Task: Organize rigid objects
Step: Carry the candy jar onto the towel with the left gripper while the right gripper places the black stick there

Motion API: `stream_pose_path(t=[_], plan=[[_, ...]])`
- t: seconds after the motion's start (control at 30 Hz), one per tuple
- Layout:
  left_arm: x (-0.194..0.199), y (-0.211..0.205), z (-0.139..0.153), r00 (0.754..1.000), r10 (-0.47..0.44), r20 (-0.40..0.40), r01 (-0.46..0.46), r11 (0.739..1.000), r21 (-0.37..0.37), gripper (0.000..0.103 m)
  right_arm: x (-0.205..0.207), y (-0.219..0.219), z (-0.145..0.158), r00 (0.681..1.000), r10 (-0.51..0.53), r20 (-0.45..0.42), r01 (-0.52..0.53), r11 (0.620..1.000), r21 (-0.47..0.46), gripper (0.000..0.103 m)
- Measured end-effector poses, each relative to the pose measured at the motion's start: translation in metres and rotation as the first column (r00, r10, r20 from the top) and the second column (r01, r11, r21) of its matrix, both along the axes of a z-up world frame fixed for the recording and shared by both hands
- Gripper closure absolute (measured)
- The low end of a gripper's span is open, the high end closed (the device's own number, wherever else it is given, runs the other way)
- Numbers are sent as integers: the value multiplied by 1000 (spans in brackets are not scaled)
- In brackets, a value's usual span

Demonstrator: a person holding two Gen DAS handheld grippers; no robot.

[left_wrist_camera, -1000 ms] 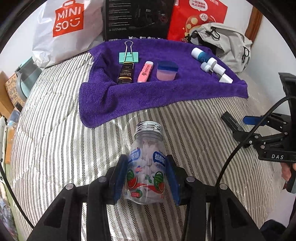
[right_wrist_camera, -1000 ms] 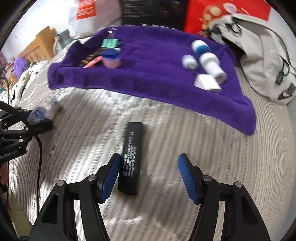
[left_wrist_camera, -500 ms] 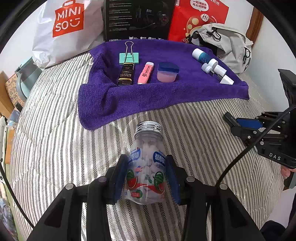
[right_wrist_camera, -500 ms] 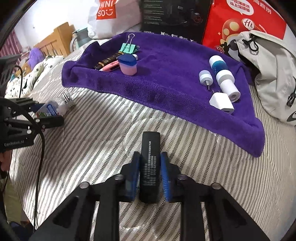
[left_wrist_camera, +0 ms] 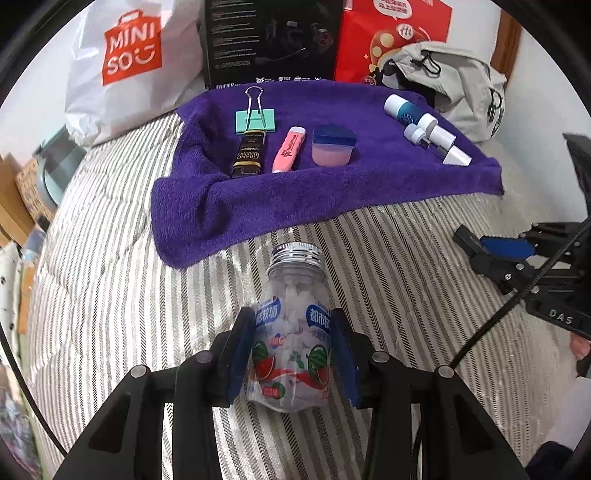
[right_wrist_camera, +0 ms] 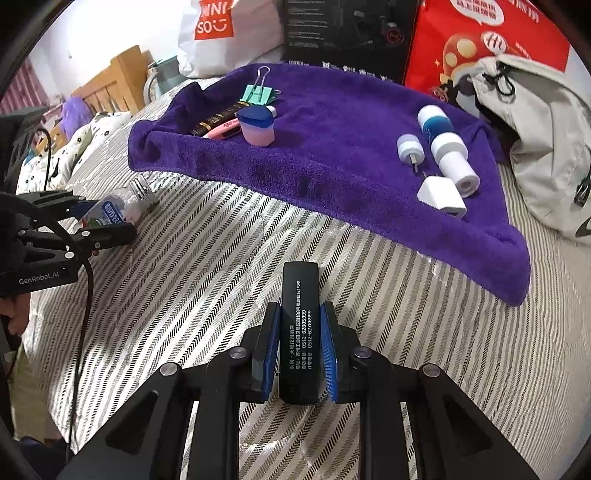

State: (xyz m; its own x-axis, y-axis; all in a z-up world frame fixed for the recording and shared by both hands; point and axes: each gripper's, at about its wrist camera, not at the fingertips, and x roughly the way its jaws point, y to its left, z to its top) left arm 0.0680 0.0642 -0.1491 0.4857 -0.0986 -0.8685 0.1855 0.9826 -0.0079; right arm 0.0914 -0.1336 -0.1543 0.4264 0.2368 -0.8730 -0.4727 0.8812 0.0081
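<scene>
Between the blue pads of the left gripper (left_wrist_camera: 291,354) sits a clear candy bottle (left_wrist_camera: 291,332) with watermelon art on its label, pinched at its lower body on both sides, its silver screw cap pointing away from the jaws over the striped bedcover (left_wrist_camera: 110,295). Ahead of those jaws lies a purple towel (left_wrist_camera: 258,199), and on it, left to right, a black tube (left_wrist_camera: 249,155) with a green binder clip (left_wrist_camera: 255,118) just beyond its far end, a pink highlighter (left_wrist_camera: 289,148), and a small pink jar (left_wrist_camera: 333,147) with a blue lid; farther right rests a cluster of white and blue cylinders (left_wrist_camera: 421,127). Closed on a flat black box (right_wrist_camera: 300,328) printed with white lettering, the right gripper (right_wrist_camera: 300,347) holds it by its long sides, the box projecting forward past the fingertips and above the bedcover. Beyond these jaws the towel's near edge crosses the view, with a white charger plug (right_wrist_camera: 441,195) ahead and to the right. Behind the towel stand a white shopping bag (left_wrist_camera: 125,62), a black carton (left_wrist_camera: 273,40), a red bag (left_wrist_camera: 391,33) and a grey backpack (right_wrist_camera: 535,136).
</scene>
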Motion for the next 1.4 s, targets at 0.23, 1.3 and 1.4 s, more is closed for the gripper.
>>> stream_pose_path(t=[0.23, 1.3, 1.4], plan=[[0, 9, 6, 999, 18, -33, -20, 998, -63, 64, 3, -12, 3, 999, 0, -54, 4, 997, 76, 81], [91, -16, 78, 994, -42, 97, 52, 994, -96, 64, 83, -42, 75, 998, -22, 62, 13, 991, 132, 81], [102, -15, 74, 995, -46, 90, 55, 993, -107, 64, 100, -36, 74, 998, -17, 63, 9, 991, 134, 81]])
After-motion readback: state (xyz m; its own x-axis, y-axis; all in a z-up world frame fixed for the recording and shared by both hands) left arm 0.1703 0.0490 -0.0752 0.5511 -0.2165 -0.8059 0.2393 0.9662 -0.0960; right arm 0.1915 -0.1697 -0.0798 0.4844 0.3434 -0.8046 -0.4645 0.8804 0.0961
